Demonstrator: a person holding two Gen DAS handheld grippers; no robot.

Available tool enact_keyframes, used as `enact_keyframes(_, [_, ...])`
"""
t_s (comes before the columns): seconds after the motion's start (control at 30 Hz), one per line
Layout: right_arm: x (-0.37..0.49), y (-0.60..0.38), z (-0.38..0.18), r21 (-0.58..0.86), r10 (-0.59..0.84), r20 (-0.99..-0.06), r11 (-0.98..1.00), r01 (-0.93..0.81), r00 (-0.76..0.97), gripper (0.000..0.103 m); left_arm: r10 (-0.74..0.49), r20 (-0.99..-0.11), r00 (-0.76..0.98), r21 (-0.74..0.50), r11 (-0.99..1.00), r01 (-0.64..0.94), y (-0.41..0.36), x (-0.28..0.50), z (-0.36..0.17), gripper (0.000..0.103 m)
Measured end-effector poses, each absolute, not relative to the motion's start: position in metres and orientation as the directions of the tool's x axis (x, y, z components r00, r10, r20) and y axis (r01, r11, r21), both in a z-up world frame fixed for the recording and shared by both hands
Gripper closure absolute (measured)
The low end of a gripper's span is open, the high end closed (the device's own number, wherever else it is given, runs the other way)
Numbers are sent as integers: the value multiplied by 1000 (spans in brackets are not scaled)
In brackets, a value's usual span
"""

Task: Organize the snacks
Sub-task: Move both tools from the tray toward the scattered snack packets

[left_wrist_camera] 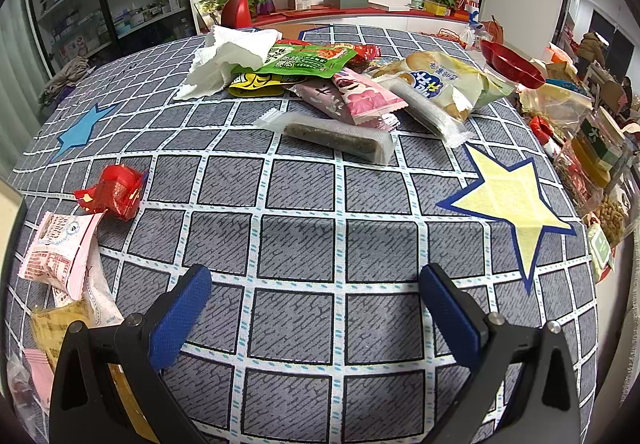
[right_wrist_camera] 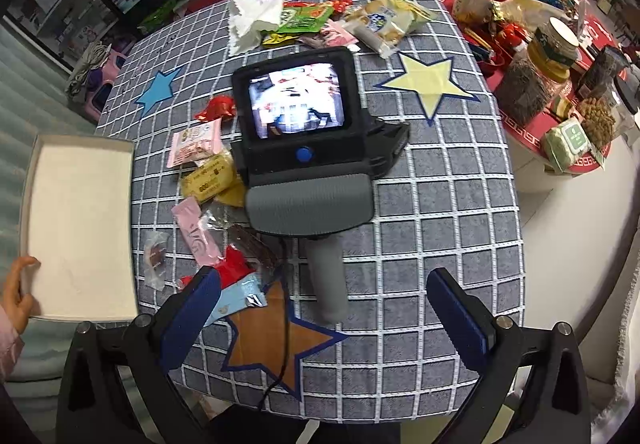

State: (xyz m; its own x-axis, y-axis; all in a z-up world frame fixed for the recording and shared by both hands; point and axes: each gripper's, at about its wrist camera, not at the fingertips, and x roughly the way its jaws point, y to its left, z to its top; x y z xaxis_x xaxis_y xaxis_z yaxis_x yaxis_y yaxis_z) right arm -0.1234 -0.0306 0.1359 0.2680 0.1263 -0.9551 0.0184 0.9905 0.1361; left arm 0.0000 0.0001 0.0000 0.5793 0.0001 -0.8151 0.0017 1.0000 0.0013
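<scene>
Both the left gripper [left_wrist_camera: 316, 284] and right gripper [right_wrist_camera: 324, 288] gape wide, holding nothing. Snack packets [left_wrist_camera: 352, 99] lie heaped at the frame's upper middle on the checked tablecloth [left_wrist_camera: 300, 236]. They look light, crinkly and slippery; pinching a sealed end seems safest.

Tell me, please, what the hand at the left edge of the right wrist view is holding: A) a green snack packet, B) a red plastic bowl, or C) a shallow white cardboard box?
C: the hand grips the corner of the shallow white cardboard box, which looks empty.
</scene>
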Motion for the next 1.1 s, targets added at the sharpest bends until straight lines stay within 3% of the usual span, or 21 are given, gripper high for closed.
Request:
enact_keyframes(0.77, [-139, -138, 99, 167, 144, -980, 972, 164, 141, 0, 0, -817, 576, 5, 1000, 7, -6, -13, 0, 0])
enact_keyframes(0.9, [-135, -150, 92, 162, 144, -982, 974, 159, 119, 0, -25, -914, 405, 2, 998, 66, -3, 2, 5, 0])
enact_keyframes(0.93, [-134, -152, 92, 167, 150, -982, 972, 164, 113, 0, -21, -941, 339, 2, 998, 67, 3, 3, 9, 0])
enact_keyframes(1.1, [-125, -156, 92, 197, 180, -976, 969, 147, 123, 0, -54, -938, 342, -33, 997, 69, 39, -30, 70, 0])
